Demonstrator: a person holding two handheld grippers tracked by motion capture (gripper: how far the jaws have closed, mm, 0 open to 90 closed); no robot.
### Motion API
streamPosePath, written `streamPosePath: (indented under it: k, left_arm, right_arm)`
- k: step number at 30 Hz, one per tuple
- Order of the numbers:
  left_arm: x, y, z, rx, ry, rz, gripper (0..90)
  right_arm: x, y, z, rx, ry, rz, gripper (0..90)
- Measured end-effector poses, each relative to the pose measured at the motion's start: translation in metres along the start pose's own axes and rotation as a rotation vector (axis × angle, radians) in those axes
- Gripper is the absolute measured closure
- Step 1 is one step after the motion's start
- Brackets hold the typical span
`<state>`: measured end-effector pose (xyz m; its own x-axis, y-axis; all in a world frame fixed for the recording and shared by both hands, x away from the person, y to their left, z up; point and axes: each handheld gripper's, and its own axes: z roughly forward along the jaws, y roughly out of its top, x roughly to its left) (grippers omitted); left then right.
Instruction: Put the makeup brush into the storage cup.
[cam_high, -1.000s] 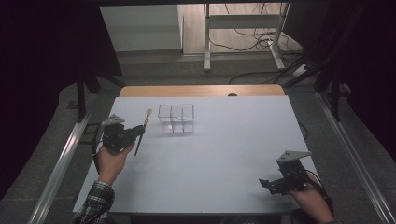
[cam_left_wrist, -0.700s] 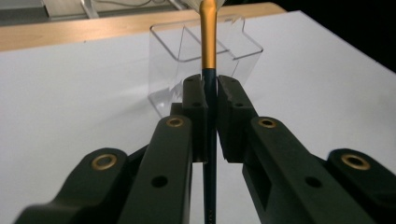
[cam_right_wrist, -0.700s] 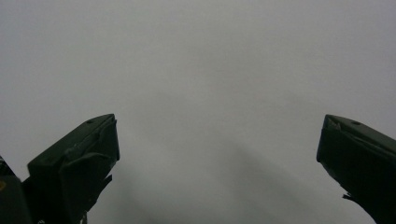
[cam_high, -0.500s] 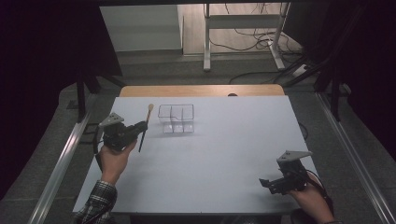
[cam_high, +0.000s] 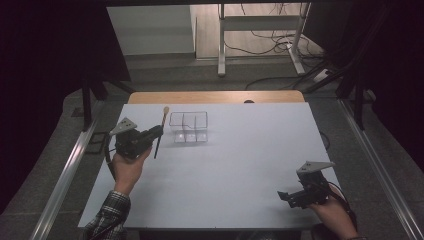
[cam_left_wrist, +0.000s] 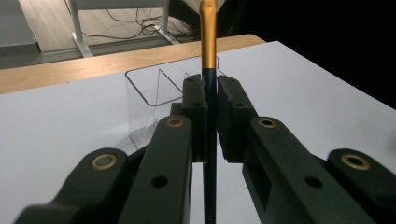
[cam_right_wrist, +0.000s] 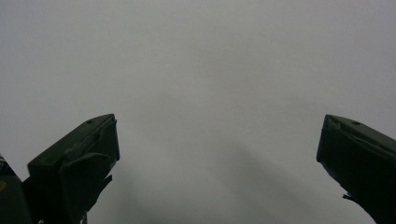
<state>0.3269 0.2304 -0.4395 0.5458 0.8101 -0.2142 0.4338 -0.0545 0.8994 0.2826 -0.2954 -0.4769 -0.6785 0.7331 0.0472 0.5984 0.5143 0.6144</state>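
Note:
A thin stick with a dark shaft and a gold tip, a brush or pen (cam_high: 160, 132) (cam_left_wrist: 208, 56), is clamped upright between the jaws of my left gripper (cam_high: 159, 131) (cam_left_wrist: 211, 93). It hangs just left of a clear plastic box with dividers (cam_high: 189, 127) (cam_left_wrist: 154, 95) at the table's far middle. My right gripper (cam_high: 286, 196) (cam_right_wrist: 217, 140) rests near the front right corner, pointing left, jaws wide apart over bare white table with nothing between them.
The white table top (cam_high: 250, 150) ends in a wooden strip (cam_high: 215, 97) at the far edge. Metal rails run along both sides. Beyond the table stand desk legs (cam_high: 221, 45) and loose cables on the floor.
My left gripper has carried the stick a little to the right and farther away, closer to the clear box. The right gripper has stayed put.

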Motion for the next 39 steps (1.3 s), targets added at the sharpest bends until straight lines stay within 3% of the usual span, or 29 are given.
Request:
streamPosePath:
  k: [39]
  left_arm:
    - [-0.014, 0.027, 0.054, -0.065, -0.027, 0.016, 82.6]
  right_arm:
    - [-0.001, 0.0, 0.0, 0.002, -0.005, 0.0, 0.0]
